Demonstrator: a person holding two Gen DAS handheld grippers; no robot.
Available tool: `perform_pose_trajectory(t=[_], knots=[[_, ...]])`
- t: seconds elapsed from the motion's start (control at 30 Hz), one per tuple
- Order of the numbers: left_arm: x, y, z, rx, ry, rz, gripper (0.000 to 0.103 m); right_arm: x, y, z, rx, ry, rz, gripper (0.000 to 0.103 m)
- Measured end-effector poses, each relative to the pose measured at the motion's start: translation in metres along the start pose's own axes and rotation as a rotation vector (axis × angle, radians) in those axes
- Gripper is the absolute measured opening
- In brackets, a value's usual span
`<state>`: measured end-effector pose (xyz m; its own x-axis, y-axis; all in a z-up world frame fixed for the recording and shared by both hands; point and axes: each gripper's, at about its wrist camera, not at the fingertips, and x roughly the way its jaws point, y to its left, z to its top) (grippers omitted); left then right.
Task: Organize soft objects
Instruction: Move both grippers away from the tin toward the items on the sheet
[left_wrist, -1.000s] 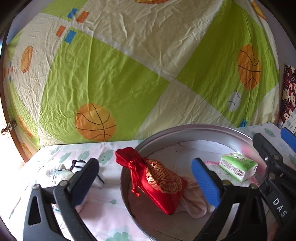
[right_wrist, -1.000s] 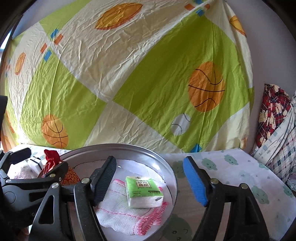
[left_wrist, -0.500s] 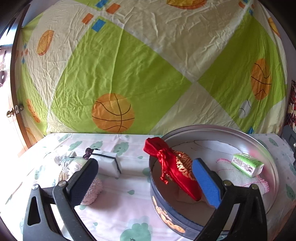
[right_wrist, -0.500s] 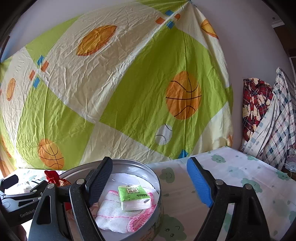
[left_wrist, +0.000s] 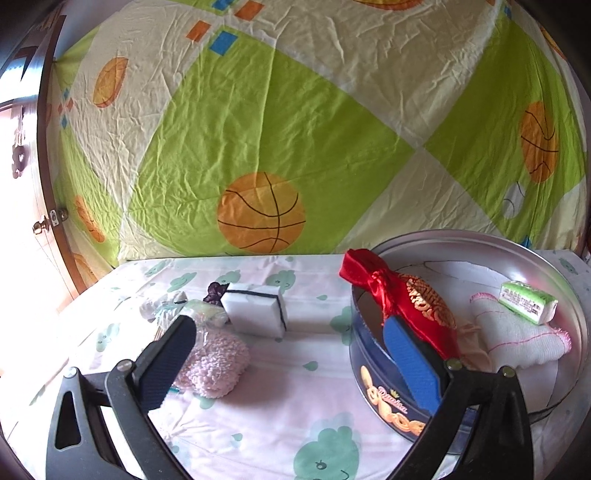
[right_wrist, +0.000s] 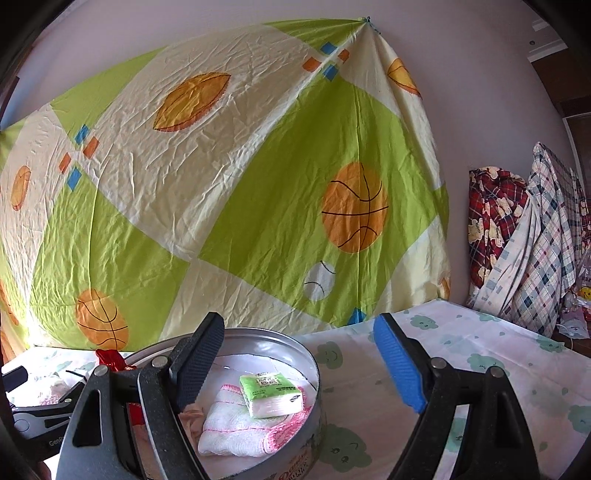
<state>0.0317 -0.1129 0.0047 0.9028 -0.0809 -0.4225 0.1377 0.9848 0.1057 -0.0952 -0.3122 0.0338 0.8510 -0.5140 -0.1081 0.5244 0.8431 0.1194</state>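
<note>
Left wrist view: left gripper (left_wrist: 291, 354) spread wide, nothing pinched, above patterned sheet (left_wrist: 258, 435). Round cookie tin (left_wrist: 384, 391) at right holds red pouch (left_wrist: 413, 314) draped over its rim, white cloth (left_wrist: 517, 339) and green tissue pack (left_wrist: 528, 301) on top. Outside the tin, left: white sponge (left_wrist: 255, 310), pink fluffy item (left_wrist: 218, 360). Right wrist view: right gripper (right_wrist: 299, 365) spread, empty, near tin's right edge.

Bare sheet (left_wrist: 295, 354) btwn sponge (left_wrist: 255, 308) & tin (left_wrist: 369, 354) is passable; tin wall blocks right
</note>
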Motion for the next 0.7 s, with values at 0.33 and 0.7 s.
perform_pose_trajectory(t=[0.33, 0.7], knots=[[-0.004, 0.022, -0.005, -0.001, -0.003, 0.003, 0.103, -0.014, 0.014, -0.002, -0.004, -0.014, -0.016, 0.085], [-0.001, 0.049, -0.008, -0.009, 0.0, 0.024, 0.103, -0.024, 0.05, -0.01, -0.017, 0.026, 0.043, 0.085]])
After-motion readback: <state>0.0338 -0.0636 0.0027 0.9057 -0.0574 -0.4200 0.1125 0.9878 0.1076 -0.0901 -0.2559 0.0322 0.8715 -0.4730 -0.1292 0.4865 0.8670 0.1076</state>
